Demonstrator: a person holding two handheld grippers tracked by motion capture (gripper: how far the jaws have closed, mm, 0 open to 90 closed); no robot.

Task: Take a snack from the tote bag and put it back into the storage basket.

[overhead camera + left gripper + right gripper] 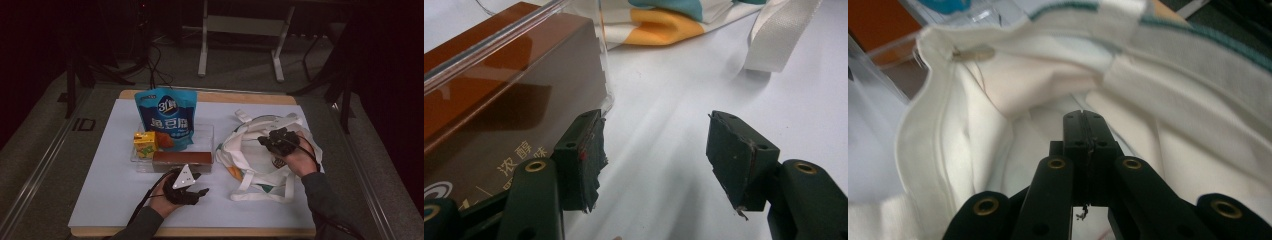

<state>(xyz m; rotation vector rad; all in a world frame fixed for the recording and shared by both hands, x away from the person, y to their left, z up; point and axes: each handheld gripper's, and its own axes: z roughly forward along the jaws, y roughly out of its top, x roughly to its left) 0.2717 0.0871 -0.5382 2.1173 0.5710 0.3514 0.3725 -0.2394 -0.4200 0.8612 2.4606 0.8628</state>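
**Right claw closed inside the tote bag, left claw open by the brown box**

I am at a counter (95,200) covered with a pale sheet, a claw in each hand.

My right claw (1083,117) sits in the mouth of a white cloth tote bag (250,150), which lies on the right side of the counter with its straps spread out towards me. In the right gripper view the two black jaws meet flat against each other, pressed together with no gap. Cream fabric folds rise all around them, and I cannot tell whether any cloth is pinched between the pads. The bag's rim with its teal edging curves across the top of that view.

My left claw (654,155) rests low near the front edge of the counter, its jaws standing well apart with only the bare pale sheet between them. Its left jaw is just beside the corner of a clear plastic tray (601,60). A long brown box (182,159) lies along the front of this tray. Behind it in the tray stand a small yellow drink carton (145,144) and a blue snack pouch (167,117), upright. The tray is to the left of the tote bag, close beside it.
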